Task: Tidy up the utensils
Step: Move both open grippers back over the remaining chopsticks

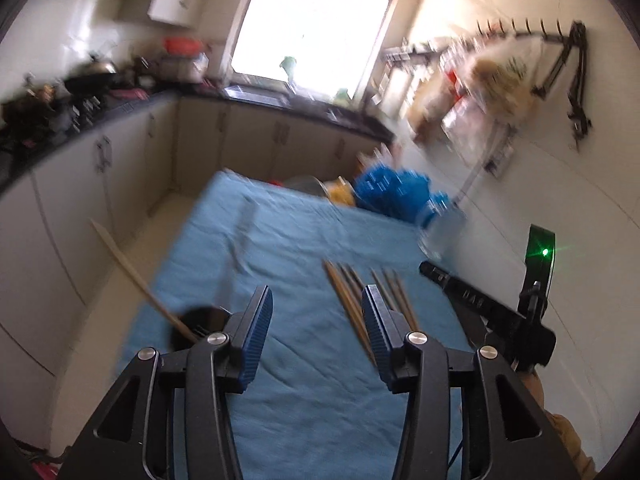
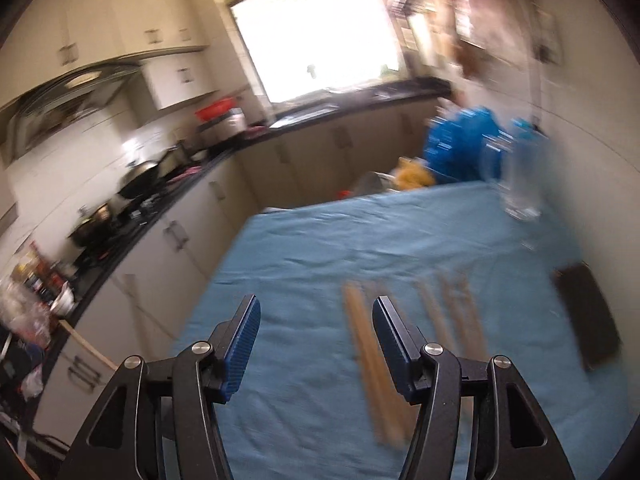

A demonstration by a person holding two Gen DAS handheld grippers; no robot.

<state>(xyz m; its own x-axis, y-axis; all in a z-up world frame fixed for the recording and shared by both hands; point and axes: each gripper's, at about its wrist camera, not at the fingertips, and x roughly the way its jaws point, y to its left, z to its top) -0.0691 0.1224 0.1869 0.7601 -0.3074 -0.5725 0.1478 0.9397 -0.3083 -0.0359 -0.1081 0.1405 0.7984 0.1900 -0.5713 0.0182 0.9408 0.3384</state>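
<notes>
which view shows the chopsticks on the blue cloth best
The left wrist view. There the chopsticks lie as separate thin sticks in two bunches, only mildly blurred, partly behind one gripper finger. In the right wrist view the chopsticks are smeared by motion blur into pale streaks, so single sticks are hard to tell apart.

Blue wrinkled cloth-covered table (image 1: 280, 248) spread beneath the left claw (image 1: 316, 312). Thin wooden chopsticks (image 1: 352, 292) lying flat just right of it, a clear glass (image 1: 440, 232) standing farther ahead-right, a flat black rectangular object (image 2: 588, 316) far right.
</notes>
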